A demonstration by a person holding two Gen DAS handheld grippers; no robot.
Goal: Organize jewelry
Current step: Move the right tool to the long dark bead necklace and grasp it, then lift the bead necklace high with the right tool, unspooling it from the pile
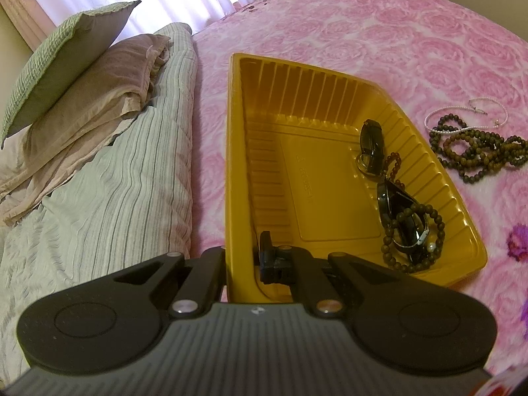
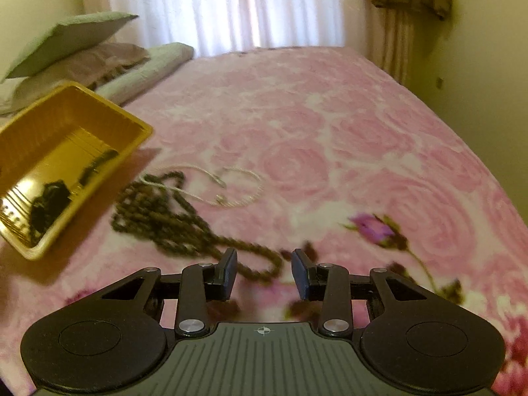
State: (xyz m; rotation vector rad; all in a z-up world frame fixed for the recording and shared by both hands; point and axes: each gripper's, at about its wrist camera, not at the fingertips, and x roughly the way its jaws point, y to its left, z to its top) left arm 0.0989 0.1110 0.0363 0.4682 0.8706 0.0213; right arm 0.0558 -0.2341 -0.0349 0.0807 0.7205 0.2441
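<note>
Long brown bead strand [image 2: 171,224] lay tangled on the pink rose bedspread [image 2: 330,132], a thin pearl chain [image 2: 231,184] touching its far side. Right gripper [image 2: 264,272] hovered over the strand's near loop, fingers parted, gripping nothing. Yellow tray [image 1: 264,76], near the strand, held bracelets [image 1: 412,231]. Left gripper [image 1: 244,257] clenched on the tray's near wall. Pillows [image 1: 82,76] beyond.

Motion blur smears the brown bead strand [image 2: 171,221] on the bedspread [image 2: 330,125]. The yellow tray [image 2: 109,105] is cut off at the frame's left edge, its dark contents [image 2: 49,208] indistinct.
</note>
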